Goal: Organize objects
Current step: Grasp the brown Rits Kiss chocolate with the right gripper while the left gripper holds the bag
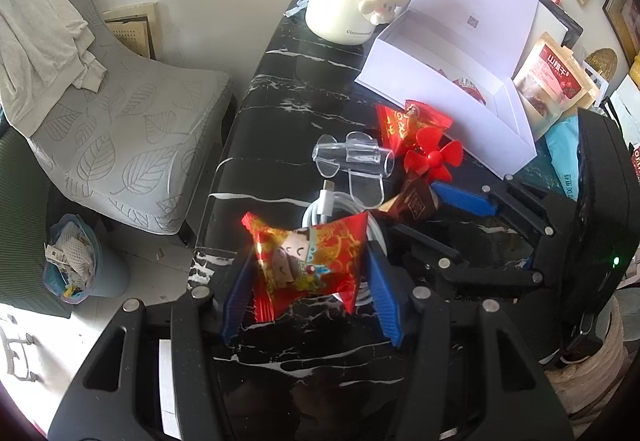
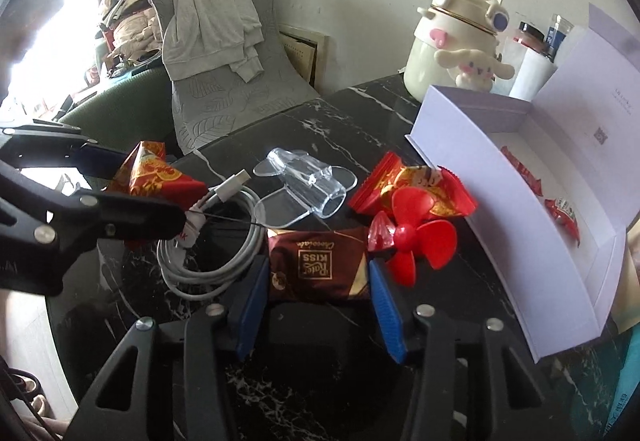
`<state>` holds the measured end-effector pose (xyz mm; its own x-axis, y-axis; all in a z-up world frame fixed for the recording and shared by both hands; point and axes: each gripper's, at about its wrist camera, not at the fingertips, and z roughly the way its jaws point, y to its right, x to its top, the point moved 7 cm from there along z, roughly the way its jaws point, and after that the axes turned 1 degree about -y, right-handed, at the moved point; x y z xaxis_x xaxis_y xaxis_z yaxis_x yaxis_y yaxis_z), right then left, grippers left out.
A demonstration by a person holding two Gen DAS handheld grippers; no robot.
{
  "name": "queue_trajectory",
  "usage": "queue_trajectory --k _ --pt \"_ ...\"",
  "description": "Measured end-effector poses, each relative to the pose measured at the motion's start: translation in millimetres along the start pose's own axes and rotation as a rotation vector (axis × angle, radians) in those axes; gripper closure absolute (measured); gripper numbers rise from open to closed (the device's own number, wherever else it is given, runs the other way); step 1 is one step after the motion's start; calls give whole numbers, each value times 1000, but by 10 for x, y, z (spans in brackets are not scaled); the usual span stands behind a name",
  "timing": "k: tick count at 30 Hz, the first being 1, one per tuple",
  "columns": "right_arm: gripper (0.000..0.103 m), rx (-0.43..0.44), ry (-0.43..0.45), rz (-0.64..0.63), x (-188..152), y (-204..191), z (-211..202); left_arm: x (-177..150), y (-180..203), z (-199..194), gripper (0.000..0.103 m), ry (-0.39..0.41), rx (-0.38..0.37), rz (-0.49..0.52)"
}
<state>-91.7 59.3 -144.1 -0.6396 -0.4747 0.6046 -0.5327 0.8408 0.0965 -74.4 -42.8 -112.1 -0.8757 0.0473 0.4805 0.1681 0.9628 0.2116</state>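
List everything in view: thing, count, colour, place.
red snack packs: two, red; one between the left fingers, one by the box
chocolate pack: one, brown, between the right fingers
fan: one, red, beside the chocolate pack
cable: one, white, coiled mid-table
clear holder: one, transparent, behind the cable
box: one, white, open, on the table's right; red packs inside
bottle: one, cream, with a plush toy, at the table's back
table: one, black marble
chair: one, grey, a garment draped over it
left gripper: blue pads, around a snack pack
right gripper: blue pads, around the chocolate pack
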Motion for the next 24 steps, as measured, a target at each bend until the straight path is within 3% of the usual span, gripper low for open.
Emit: queue_trajectory --k 14,17,18,24 --pt "68 17 6 75 -200 126 -236 -63 294 -75 51 12 -23 52" --pt "84 25 23 105 -247 185 -331 -85 377 -91 51 14 -25 66" --pt "93 22 17 111 -268 207 -357 -93 400 -94 51 14 -27 70" --pt "93 54 32 177 -402 303 -437 -128 524 -95 51 18 -40 72"
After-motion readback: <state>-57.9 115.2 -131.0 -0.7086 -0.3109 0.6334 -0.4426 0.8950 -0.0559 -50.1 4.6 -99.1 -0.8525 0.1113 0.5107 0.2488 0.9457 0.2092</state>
